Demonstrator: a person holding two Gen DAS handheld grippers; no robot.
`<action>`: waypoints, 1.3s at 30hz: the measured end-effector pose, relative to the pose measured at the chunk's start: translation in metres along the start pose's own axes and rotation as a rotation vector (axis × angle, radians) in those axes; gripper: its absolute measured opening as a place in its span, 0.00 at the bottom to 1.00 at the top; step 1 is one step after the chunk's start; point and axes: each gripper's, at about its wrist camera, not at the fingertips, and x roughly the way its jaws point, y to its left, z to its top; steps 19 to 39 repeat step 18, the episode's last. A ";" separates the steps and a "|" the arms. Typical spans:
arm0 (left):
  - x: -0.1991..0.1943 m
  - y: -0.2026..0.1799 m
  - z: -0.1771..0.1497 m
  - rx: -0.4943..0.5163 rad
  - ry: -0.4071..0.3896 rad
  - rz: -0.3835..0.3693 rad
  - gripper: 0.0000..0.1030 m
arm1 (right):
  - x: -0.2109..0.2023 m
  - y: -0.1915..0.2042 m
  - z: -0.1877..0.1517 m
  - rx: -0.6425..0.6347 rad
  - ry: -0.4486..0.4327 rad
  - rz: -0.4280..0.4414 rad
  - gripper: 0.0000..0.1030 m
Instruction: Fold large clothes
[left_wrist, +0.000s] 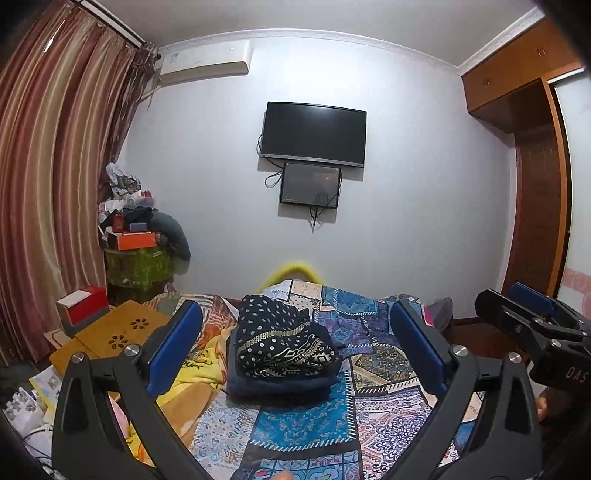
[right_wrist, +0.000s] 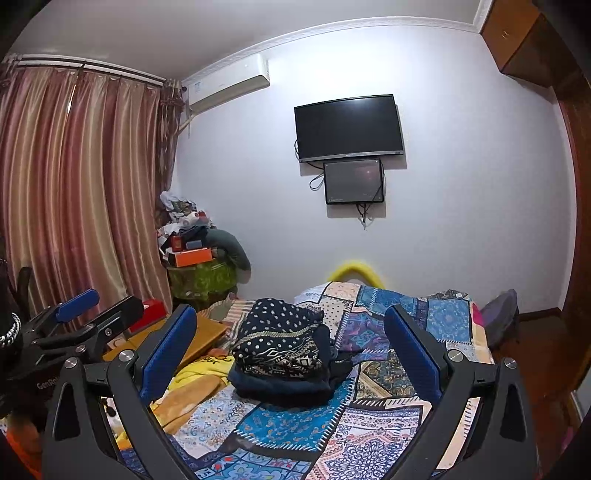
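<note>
Showing navy, white-dotted folded garment (left_wrist: 280, 339) with geometric border on blue patchwork bedspread (left_wrist: 306, 421); yellow blanket (left_wrist: 195, 373); striped pink-brown curtains (left_wrist: 48, 166); blue gripper pads (left_wrist: 173, 347).

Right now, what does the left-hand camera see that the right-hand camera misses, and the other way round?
Only the left wrist view shows the full wooden lap desk with flower cut-outs and the white-lidded red box. Only the right wrist view shows the whole width of the curtain under its rail. Both show the folded clothes pile on the patchwork bedspread, the television, and both grippers open, holding nothing.
</note>
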 end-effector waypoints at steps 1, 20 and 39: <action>0.000 0.001 0.000 -0.004 0.003 -0.002 0.99 | -0.001 0.000 -0.002 0.000 0.000 -0.002 0.98; 0.004 0.005 -0.003 -0.022 0.017 -0.013 0.99 | 0.003 0.000 -0.002 -0.002 0.003 0.001 0.98; 0.004 0.005 -0.003 -0.022 0.017 -0.013 0.99 | 0.003 0.000 -0.002 -0.002 0.003 0.001 0.98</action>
